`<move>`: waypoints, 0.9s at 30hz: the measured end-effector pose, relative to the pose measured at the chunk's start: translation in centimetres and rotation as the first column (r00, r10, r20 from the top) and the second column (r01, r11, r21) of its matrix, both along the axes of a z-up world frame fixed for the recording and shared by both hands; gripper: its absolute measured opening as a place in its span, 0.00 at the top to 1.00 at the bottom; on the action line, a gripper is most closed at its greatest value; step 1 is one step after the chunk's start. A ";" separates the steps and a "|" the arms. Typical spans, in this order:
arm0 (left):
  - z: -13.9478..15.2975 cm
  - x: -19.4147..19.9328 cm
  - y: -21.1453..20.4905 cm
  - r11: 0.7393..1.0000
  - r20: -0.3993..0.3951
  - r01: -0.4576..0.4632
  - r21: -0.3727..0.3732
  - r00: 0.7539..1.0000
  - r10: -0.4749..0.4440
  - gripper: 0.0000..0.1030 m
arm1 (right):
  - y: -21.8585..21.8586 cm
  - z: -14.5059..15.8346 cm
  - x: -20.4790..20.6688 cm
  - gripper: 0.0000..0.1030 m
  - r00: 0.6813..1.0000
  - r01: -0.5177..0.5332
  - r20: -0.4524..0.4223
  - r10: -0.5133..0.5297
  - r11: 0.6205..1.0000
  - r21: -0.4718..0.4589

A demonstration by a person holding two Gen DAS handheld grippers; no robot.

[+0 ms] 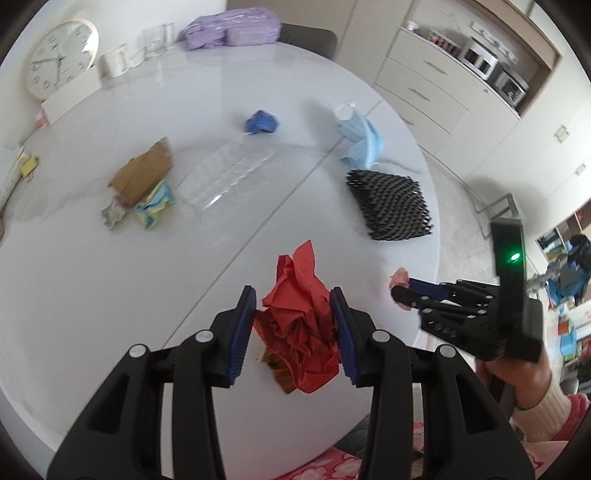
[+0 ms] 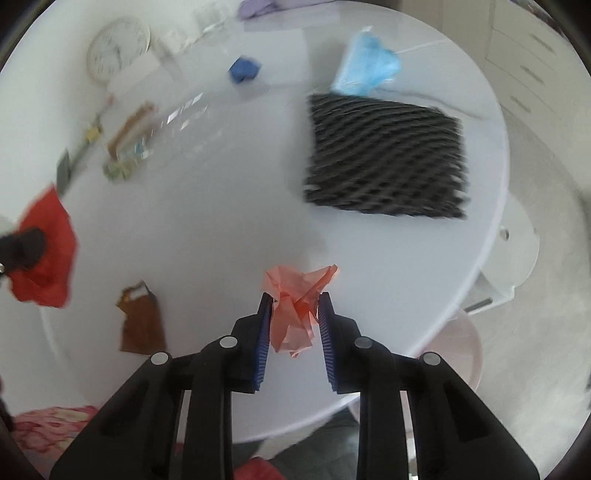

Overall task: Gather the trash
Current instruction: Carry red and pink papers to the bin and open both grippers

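Through my left wrist camera, my left gripper (image 1: pixel 291 314) points down at the white round table (image 1: pixel 110 295), its blue pads pinching a crumpled red paper (image 1: pixel 299 332) from both sides; a scrap of brown wrapper (image 1: pixel 282 373) peeks out beneath the red wad. To the right, my right gripper (image 1: pixel 402 291), carried by my hand (image 1: pixel 517 373) in a cream cuff, has its tips on a small pink paper (image 1: pixel 400 277) near the table edge. Farther out lie a black foam net (image 1: pixel 391 205), a light blue face mask (image 1: pixel 360 138), a dark blue wad (image 1: pixel 262 122), a clear plastic tray (image 1: pixel 225 173), a piece of brown cardboard (image 1: pixel 144 173) beside small colourful wrappers (image 1: pixel 155 203), and at the far rim a white clock (image 1: pixel 59 55) and a lilac pack (image 1: pixel 232 27). Through my right wrist camera, somewhat blurred, my right gripper (image 2: pixel 295 306) has its pads pressed against the pink paper (image 2: pixel 295 306), which bulges above the tips. The black foam net (image 2: pixel 384 158) sits ahead to the right, the face mask (image 2: pixel 369 66) beyond it. At the left edge the red paper (image 2: pixel 48 251) shows with a dark fingertip (image 2: pixel 26 243) on it, and the brown wrapper (image 2: pixel 142 321) lies on the table nearby.
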State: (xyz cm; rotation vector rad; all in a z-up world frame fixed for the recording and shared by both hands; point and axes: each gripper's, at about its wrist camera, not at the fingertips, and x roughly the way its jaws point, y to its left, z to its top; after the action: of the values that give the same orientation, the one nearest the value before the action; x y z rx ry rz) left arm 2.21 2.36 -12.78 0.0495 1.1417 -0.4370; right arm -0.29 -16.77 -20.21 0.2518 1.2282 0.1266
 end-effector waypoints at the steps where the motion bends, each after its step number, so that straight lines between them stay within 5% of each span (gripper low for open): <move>1: 0.1 0.0 -0.8 1.000 0.002 0.018 -0.002 1.000 -0.018 0.61 | -1.0 0.5 -0.5 0.75 1.000 0.016 0.007 -0.016 1.000 0.021; 6: 0.4 -0.6 -5.0 0.995 0.005 0.095 -0.016 0.996 -0.095 0.61 | -6.8 3.8 -4.8 0.74 0.995 0.081 0.054 -0.080 0.997 -0.018; 9: 0.6 -1.2 -7.6 0.991 0.008 0.131 -0.024 0.991 -0.130 0.61 | -9.7 3.2 -7.1 0.70 0.995 0.091 0.046 -0.087 0.993 -0.079; 12: 0.8 -2.1 -10.6 0.986 0.014 0.168 -0.021 0.986 -0.167 0.60 | -12.2 -1.3 -8.1 0.63 0.998 0.066 -0.010 -0.067 0.994 -0.084; 14: 0.8 -2.8 -12.5 0.980 0.014 0.196 -0.016 0.980 -0.196 0.60 | -12.9 -6.1 -8.3 0.28 0.995 0.036 -0.085 -0.043 0.997 -0.075; 19: -0.1 -4.6 -16.4 0.966 -0.023 0.257 0.009 0.966 -0.257 0.60 | -14.8 -11.5 -8.7 0.22 0.976 0.059 -0.210 -0.058 0.998 0.000; 20: -0.3 -5.0 -17.3 0.962 -0.033 0.271 0.013 0.962 -0.271 0.60 | -15.5 -11.3 -9.1 0.10 0.976 0.074 -0.206 -0.073 0.997 0.000; 22: -0.9 -5.7 -18.9 0.954 -0.054 0.298 0.016 0.953 -0.297 0.60 | -17.0 -10.0 -10.0 0.03 0.980 0.110 -0.167 -0.110 0.994 -0.011; 27: -3.2 -7.3 -23.3 0.923 -0.101 0.386 0.000 0.918 -0.384 0.60 | -21.5 -6.2 -12.3 0.03 0.973 0.203 -0.106 -0.206 0.978 -0.043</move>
State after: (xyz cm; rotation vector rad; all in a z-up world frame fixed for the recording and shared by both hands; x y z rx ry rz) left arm -5.05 -20.98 -16.01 0.2774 1.2367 -0.7857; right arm -12.61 -38.24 -26.38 0.3602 1.3052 -0.0865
